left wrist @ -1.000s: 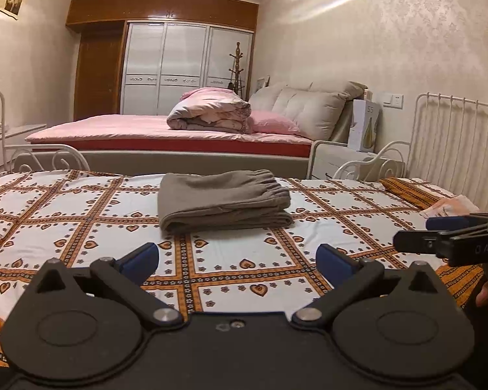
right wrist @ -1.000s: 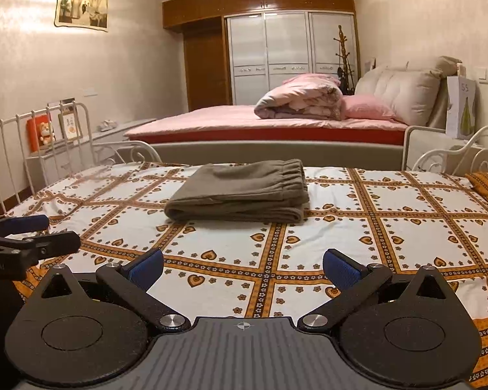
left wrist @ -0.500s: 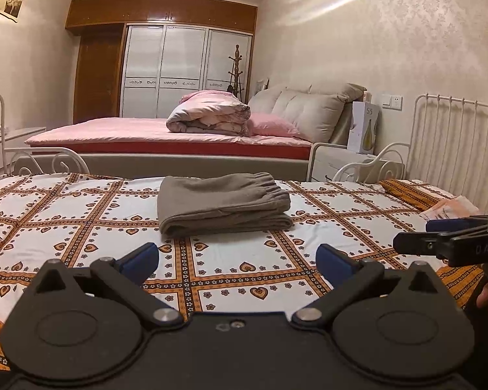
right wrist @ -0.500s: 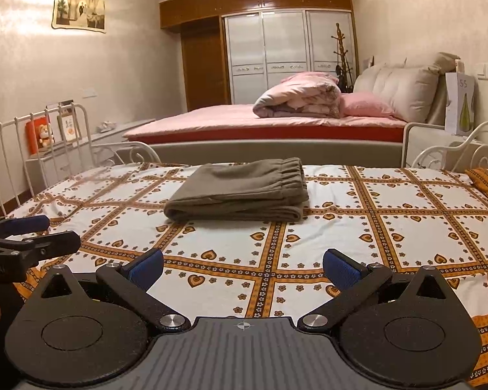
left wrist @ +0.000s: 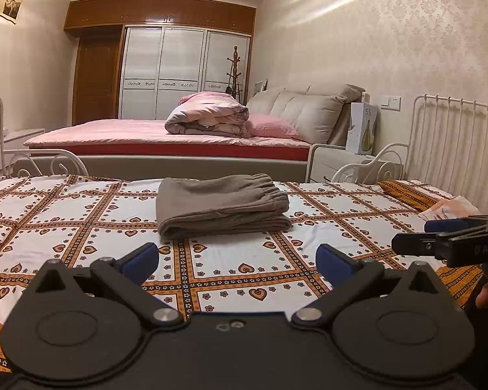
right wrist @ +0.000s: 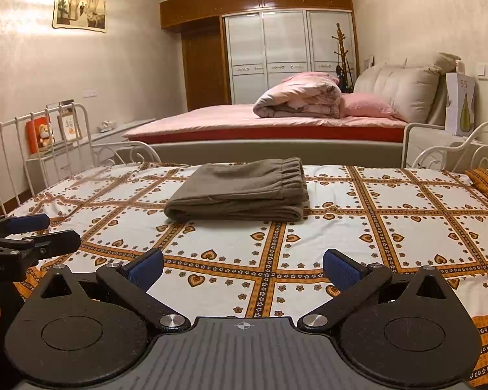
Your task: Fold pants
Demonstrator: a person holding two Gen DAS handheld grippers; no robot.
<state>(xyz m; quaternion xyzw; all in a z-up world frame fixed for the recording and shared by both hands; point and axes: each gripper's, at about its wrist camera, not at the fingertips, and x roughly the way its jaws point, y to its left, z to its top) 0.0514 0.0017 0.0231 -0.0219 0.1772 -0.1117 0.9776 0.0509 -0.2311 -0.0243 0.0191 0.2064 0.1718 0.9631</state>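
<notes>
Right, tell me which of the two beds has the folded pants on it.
The near daybed with the white-and-orange heart-patterned sheet holds the folded grey-brown pants. The far bed, in pink sheets, carries only a rolled quilt and a pink pillow.

Very little differs from a second ago. In the left wrist view the folded pants point(left wrist: 223, 204) sit a touch lower toward 6 o'clock. In the right wrist view they have crept slightly toward 12 o'clock, and the wall picture point(right wrist: 79, 9) at 10 o'clock has drifted slightly upward.
</notes>
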